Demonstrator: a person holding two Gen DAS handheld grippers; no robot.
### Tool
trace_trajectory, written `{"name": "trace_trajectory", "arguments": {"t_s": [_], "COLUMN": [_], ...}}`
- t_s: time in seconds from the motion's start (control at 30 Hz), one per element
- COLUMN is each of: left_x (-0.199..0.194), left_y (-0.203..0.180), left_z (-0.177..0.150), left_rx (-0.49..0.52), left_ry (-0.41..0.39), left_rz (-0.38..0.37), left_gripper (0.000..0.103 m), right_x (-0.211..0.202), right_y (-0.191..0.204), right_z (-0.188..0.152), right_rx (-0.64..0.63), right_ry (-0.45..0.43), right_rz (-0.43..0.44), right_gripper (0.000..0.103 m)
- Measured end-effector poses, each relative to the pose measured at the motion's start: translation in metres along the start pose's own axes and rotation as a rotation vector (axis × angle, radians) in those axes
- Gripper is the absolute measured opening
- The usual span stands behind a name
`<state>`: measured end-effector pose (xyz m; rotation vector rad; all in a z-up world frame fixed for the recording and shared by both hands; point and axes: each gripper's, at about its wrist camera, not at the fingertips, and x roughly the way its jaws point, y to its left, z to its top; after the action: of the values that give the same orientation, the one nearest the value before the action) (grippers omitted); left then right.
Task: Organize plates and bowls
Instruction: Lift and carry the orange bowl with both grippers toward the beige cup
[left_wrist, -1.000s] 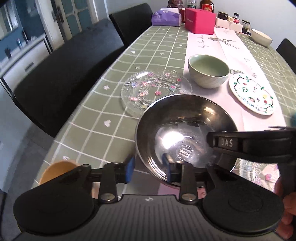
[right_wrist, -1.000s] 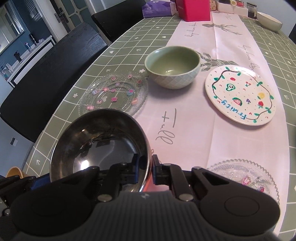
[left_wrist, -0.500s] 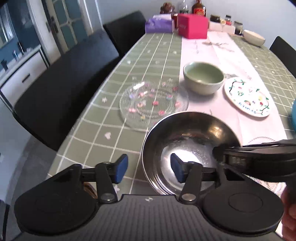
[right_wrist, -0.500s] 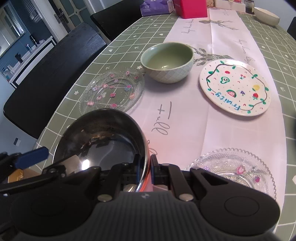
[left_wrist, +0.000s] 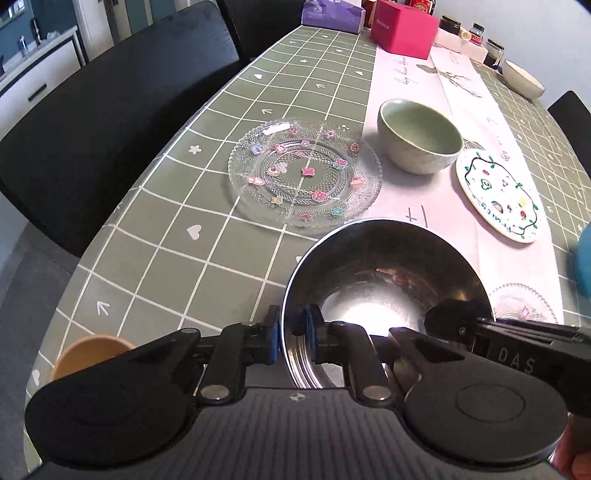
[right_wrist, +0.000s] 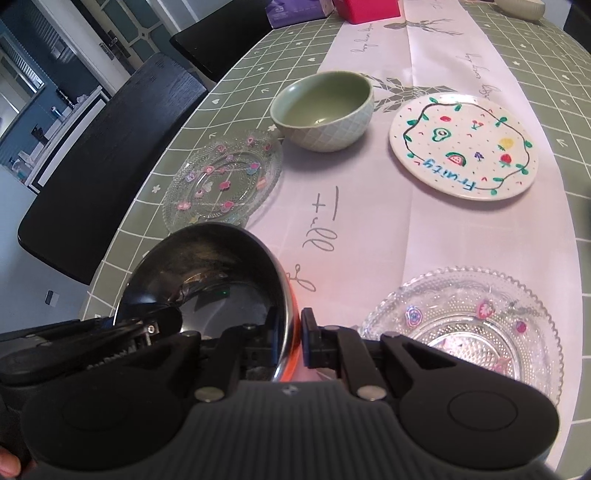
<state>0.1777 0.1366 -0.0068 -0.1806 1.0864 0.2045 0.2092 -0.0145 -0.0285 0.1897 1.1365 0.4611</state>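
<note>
A steel bowl (left_wrist: 388, 280) is held above the table by both grippers. My left gripper (left_wrist: 293, 332) is shut on its left rim. My right gripper (right_wrist: 291, 338) is shut on its right rim; the bowl also shows in the right wrist view (right_wrist: 207, 273). Beyond it lie a clear glass plate with flower decals (left_wrist: 304, 171), a green ceramic bowl (left_wrist: 419, 134) and a white fruit-pattern plate (left_wrist: 496, 194). A second glass plate (right_wrist: 465, 325) lies near the right gripper.
The table (left_wrist: 207, 155) has a green grid cloth with a white runner (right_wrist: 369, 221). A small orange bowl (left_wrist: 90, 354) sits at the near left edge. A pink box (left_wrist: 402, 27), purple tissue pack (left_wrist: 332, 16), jars and a white bowl (left_wrist: 522, 79) stand at the far end. Black chairs (left_wrist: 110, 110) line the left side.
My left gripper was open beside the steel bowl and has closed on its left rim. The bowl, held by the right gripper throughout, has tilted and shifted slightly.
</note>
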Motion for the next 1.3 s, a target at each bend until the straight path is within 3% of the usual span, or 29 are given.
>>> {"name": "trace_trajectory", "arguments": {"t_s": [0.2, 0.47, 0.97, 1.13, 1.3], "left_x": [-0.010, -0.036, -0.079, -0.082, -0.078], "left_y": [-0.005, -0.004, -0.013, 0.006, 0.037], "left_z": [0.000, -0.013, -0.089, -0.125, -0.154], "left_rx": [0.043, 0.039, 0.109, 0.113, 0.053], "left_ry": [-0.019, -0.020, -0.086, -0.066, -0.038], "left_rz": [0.007, -0.051, -0.111, -0.136, -0.172], "left_gripper": [0.014, 0.012, 0.012, 0.012, 0.012], "right_x": [-0.007, -0.040, -0.095, -0.093, -0.084], "right_y": [0.001, -0.004, -0.001, 0.000, 0.013], "right_z": [-0.005, -0.019, -0.103, -0.126, -0.146], "right_rx": [-0.012, 0.023, -0.013, -0.017, -0.045], "right_ry": [0.003, -0.026, -0.020, 0.007, 0.049], "right_rz": [0.003, 0.017, -0.037, 0.004, 0.061], "right_gripper": [0.008, 0.009, 0.009, 0.010, 0.011]}}
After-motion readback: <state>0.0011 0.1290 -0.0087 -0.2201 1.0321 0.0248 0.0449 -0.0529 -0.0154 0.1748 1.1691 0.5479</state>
